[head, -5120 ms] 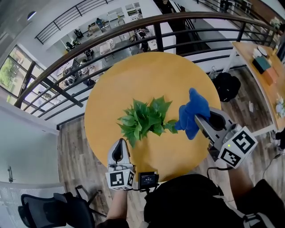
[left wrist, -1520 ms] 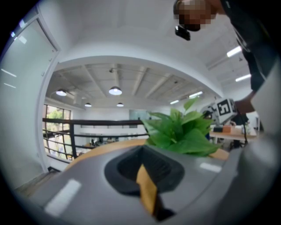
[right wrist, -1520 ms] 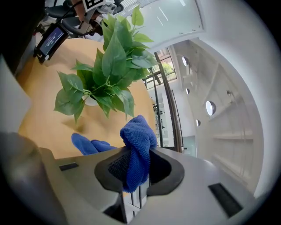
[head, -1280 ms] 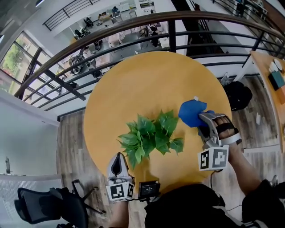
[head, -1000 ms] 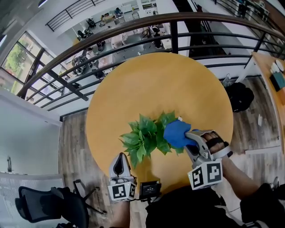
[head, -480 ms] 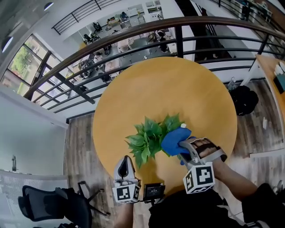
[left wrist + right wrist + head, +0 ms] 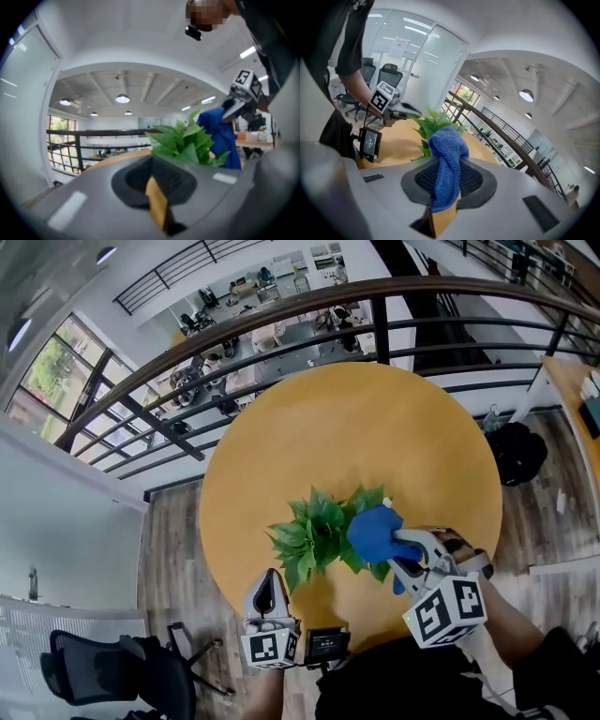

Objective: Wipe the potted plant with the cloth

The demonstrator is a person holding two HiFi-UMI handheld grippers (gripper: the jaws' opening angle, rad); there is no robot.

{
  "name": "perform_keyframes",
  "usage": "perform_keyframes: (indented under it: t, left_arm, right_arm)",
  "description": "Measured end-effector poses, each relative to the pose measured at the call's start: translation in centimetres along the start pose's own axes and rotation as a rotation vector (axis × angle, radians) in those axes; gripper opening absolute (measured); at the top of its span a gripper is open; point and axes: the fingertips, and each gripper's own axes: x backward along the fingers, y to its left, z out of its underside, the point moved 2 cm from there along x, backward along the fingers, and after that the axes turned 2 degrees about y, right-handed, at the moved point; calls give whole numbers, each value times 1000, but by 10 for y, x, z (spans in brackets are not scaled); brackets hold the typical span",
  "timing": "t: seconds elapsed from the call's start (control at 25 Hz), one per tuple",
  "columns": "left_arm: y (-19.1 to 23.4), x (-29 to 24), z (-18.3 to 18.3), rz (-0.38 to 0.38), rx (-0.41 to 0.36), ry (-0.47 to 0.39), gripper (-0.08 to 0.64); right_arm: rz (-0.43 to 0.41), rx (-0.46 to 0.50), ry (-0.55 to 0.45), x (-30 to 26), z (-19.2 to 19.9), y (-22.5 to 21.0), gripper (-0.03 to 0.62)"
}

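Left gripper (image 7: 271, 577), right gripper (image 7: 403, 559): grey shells, black-and-white marker cubes (image 7: 444, 609). Small screen (image 7: 327, 644) beside left cube. Dark clothing (image 7: 394, 688).

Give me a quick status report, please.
Right gripper shut on cloth, cloth against plant leaves. Left gripper shut, empty. Nothing in the way.

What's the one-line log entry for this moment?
right gripper: shut on cloth | cloth: against plant leaves | left gripper: shut, empty, short of plant

This is an open-plan office, up on a mezzanine. A black railing (image 7: 381, 329) curves past the round counter's (image 7: 347, 427) far edge, desks (image 7: 272, 334) crowd the floor below, swivel chairs (image 7: 389, 75) stand by glass walls (image 7: 426, 61), and round lamps (image 7: 122, 98) dot the ceiling.
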Motion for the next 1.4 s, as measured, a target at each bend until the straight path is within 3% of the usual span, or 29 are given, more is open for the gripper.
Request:
perform_keyframes:
  t: [0.28,0.72,0.96,1.16,1.28,1.4]
  left_arm:
    - [0,-3,-2,4,-1,-6,2]
    - [1,-7,-6,-1,2,-16,2]
    - [0,-7,-5,-2,2,-14,2]
    - [-1,-5,-5,-3,0,-18,2]
    - [0,-5,-6,-4,-1,-19,2]
    - [0,-6,-7,-5,-1,-20,2]
  right_arm:
    - [-19,-8,101,-55,23,13,74]
    - [-122,-53,-32,-30,-2,29,74]
    - [-40,-76,-45,-5,-4,0,74]
    - [56,-47,53,-25,17,-18,74]
    - [42,31,120,-46,26,-2,74]
    - [-15,67,105,-53,21,21,74]
